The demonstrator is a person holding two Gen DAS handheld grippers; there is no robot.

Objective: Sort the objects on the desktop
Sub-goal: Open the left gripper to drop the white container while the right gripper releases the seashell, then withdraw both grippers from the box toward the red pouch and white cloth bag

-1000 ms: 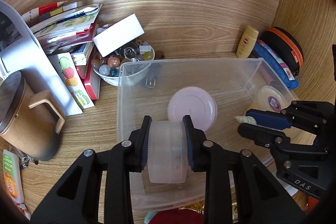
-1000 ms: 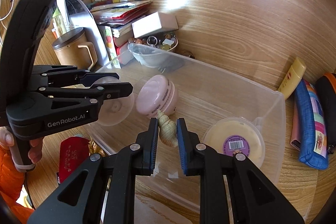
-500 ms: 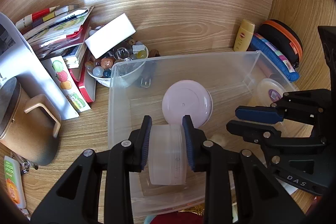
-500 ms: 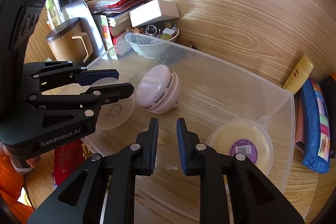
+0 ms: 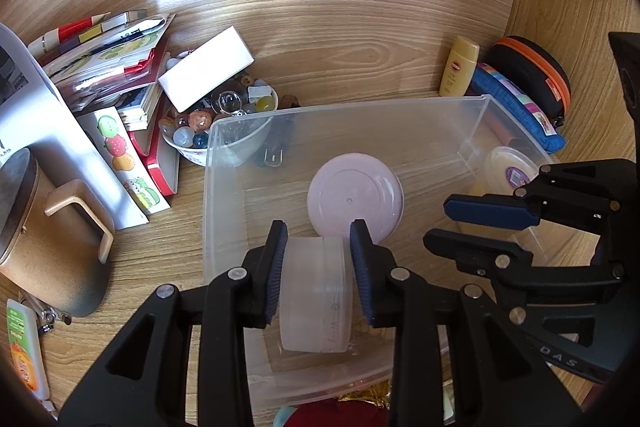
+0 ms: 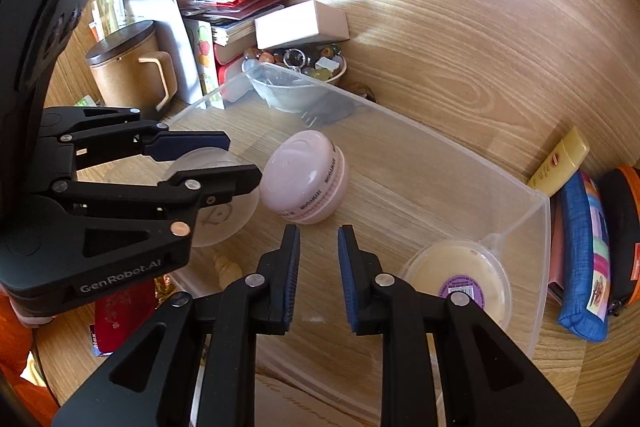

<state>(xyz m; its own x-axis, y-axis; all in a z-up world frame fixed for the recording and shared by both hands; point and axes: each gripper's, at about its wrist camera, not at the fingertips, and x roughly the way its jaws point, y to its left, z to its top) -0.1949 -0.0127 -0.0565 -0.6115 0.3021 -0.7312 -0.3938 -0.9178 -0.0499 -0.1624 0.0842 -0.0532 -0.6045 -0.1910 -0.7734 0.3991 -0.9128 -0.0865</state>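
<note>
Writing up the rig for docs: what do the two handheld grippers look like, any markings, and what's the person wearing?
Both are matte black plastic with silver rivets and ribbed dark blue pads. The left gripper reads "GenRobot.AI" in white on its body; the right gripper shows "DAS" lettering. No cables visible. An orange sleeve shows beneath the left gripper.

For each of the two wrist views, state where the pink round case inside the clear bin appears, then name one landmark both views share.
Left wrist: pink round case sits centre, seen face-on, just beyond the fingertips.
Right wrist: it lies centre-left, standing on edge, showing its side lettering.
Shared landmark: the bowl of marbles behind the clear bin's far corner.
</note>
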